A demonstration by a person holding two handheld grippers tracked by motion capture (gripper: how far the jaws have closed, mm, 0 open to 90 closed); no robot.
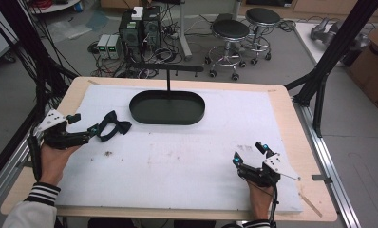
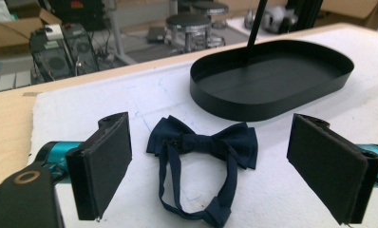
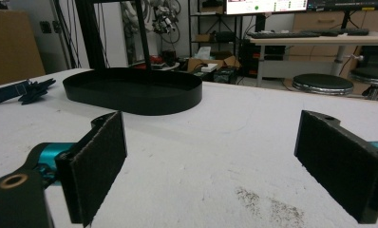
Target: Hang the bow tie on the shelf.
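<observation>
A dark navy bow tie (image 1: 113, 126) (image 2: 203, 145) lies flat on the white mat at the left, its strap looped toward me. My left gripper (image 1: 85, 124) (image 2: 211, 166) hovers just left of it, open, its pads wide on either side of the tie without touching it. Behind the tie stands a black oval tray (image 1: 167, 108) (image 2: 272, 80) (image 3: 132, 90) with an upright black post at its back. My right gripper (image 1: 248, 152) (image 3: 211, 166) rests open near the mat's front right, nothing between its pads. The bow tie (image 3: 30, 90) also lies far left in the right gripper view.
The white mat (image 1: 177, 156) covers most of the wooden table (image 1: 291, 118). Small dark smudges (image 1: 108, 153) mark the mat. Black frame posts (image 1: 320, 71) stand at the table's right; stools (image 1: 230, 33) and computer boxes (image 1: 139, 28) sit on the floor beyond.
</observation>
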